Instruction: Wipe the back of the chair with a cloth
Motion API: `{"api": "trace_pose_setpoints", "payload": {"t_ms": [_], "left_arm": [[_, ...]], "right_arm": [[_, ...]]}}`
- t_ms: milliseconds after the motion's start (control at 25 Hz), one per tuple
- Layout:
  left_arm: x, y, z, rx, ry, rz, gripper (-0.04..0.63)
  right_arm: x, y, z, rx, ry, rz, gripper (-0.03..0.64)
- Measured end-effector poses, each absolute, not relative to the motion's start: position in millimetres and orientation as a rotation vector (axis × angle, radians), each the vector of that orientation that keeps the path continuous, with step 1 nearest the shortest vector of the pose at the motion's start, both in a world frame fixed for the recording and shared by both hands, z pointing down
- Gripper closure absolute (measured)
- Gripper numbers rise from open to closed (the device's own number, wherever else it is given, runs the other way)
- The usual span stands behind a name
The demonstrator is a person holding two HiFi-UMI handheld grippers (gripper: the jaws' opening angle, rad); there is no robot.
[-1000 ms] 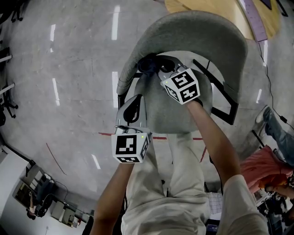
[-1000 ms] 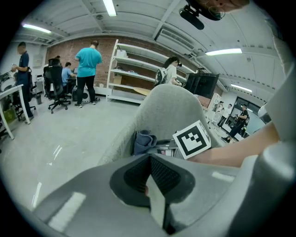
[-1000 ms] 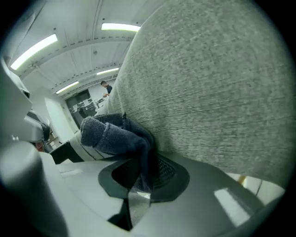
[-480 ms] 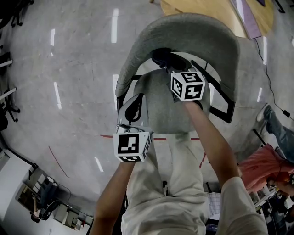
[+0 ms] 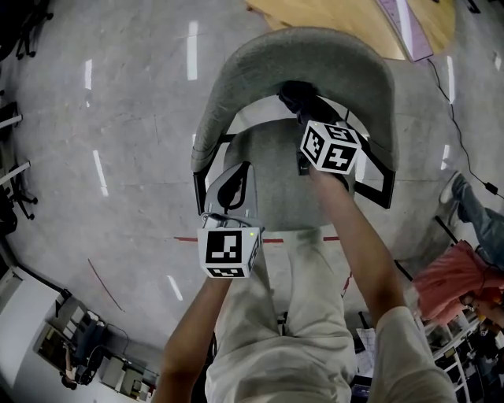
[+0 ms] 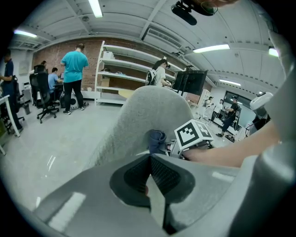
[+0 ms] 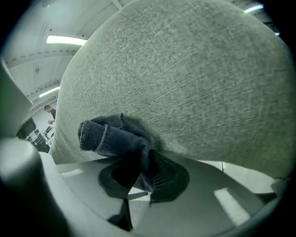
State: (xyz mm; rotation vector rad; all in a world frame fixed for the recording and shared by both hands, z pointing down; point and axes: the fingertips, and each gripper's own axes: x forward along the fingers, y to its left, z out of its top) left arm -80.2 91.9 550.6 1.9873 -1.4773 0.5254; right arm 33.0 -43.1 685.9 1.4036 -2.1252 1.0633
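A grey upholstered chair (image 5: pixel 299 59) with a curved backrest (image 7: pixel 185 78) stands in front of me. My right gripper (image 5: pixel 303 102) is shut on a dark blue cloth (image 7: pixel 115 136), which presses against the inner face of the backrest, right of its middle in the head view. The same cloth (image 6: pixel 156 140) shows in the left gripper view beside the right gripper's marker cube (image 6: pixel 193 134). My left gripper (image 5: pixel 230 185) hangs over the seat's left edge, shut with nothing between its jaws.
A wooden tabletop (image 5: pixel 354 20) lies beyond the chair. Black armrests (image 5: pixel 376 177) flank the seat. A person in orange (image 5: pixel 453 283) is at the right. People, office chairs and shelving (image 6: pixel 115 74) stand far off on the grey floor.
My right gripper has slid the cloth to the right along the inside of the backrest. The left gripper has stayed over the seat's left edge.
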Motion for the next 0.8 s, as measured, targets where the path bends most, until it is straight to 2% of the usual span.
{"api": "trace_pose_setpoints", "payload": {"t_ms": [480, 800], "left_arm": [[-58.3, 81.8, 542.0, 2.051, -1.419, 0.547, 0.595], [-46.2, 80.6, 541.4, 2.087, -1.374, 0.56, 0.595]], "right_arm": [[102.1, -36.2, 681.6, 1.803, -1.856, 1.261, 0.545], [151.6, -17.6, 677.7, 1.986, -1.701, 1.264, 0.545]]}}
